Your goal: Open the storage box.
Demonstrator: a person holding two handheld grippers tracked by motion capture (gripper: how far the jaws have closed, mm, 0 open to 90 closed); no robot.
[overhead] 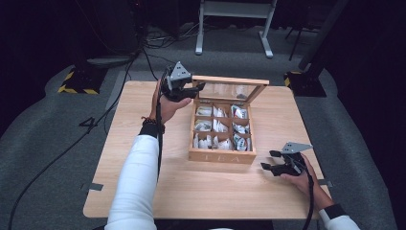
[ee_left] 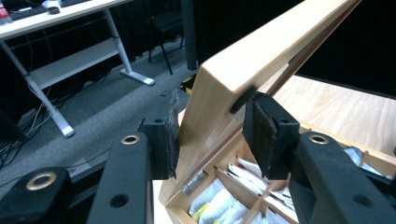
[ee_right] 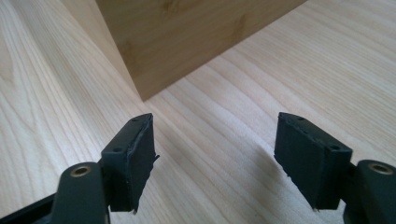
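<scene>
Wooden tea box, lid raised

The tea box (overhead: 221,155), light wood with "TEA" on its front wall, sits near the middle of the desk. Its glass-paned lid (overhead: 230,80) stands swung up at the far edge on its hinges. Tea bags (overhead: 219,127) fill the divided compartments inside.

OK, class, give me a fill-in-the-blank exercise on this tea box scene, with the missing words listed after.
1. The left gripper is clamped on the box's raised ____.
2. The right gripper hangs over the table with its jaws ____.
3. The front wall of the box bears the word ____.
4. The compartments hold tea ____.

Missing words: lid; open; TEA; bags
</scene>
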